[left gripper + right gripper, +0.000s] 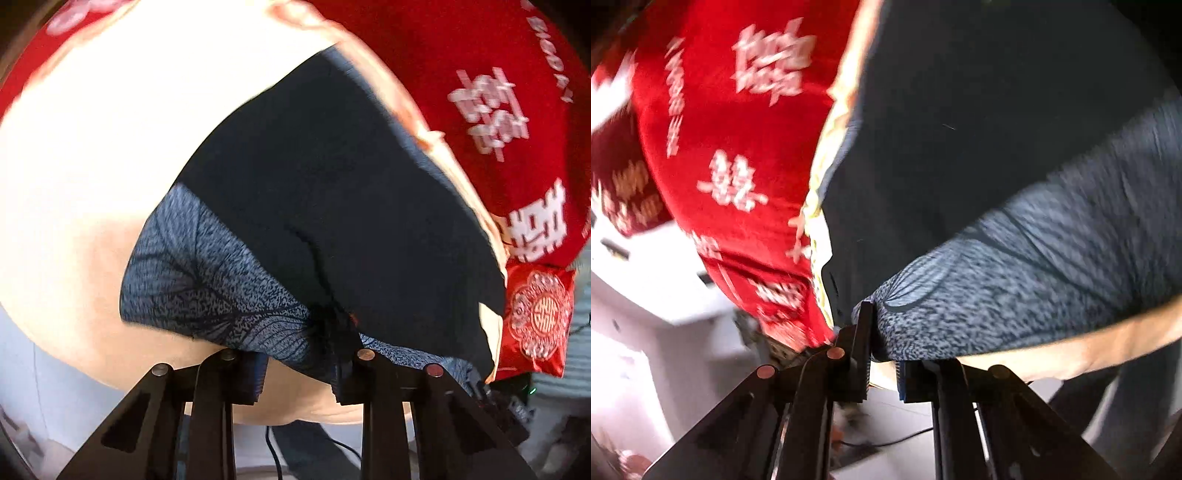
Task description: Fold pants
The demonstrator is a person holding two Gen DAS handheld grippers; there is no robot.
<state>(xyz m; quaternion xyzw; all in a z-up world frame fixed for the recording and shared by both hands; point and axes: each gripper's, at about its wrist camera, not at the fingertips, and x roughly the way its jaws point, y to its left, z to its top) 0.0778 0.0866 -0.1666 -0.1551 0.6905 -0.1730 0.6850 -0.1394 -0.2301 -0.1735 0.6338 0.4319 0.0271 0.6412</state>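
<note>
The dark navy pants [332,184] lie on a cream sheet [110,147], with a mottled blue-grey band [207,277] at the near end. In the left wrist view, that band puckers to a point between the fingers of my left gripper [299,369], which is shut on it. The right wrist view shows the same pants [960,147]. Their mottled band [1015,288] is bunched at my right gripper [882,350], whose jaws are shut on the cloth. Both views are blurred, and cloth hides the fingertips.
A red blanket with white characters [498,110] lies beside the pants and fills the left of the right wrist view [738,147]. A red embroidered cushion [535,317] sits at the sheet's edge. A black cable [273,443] runs over the pale floor below.
</note>
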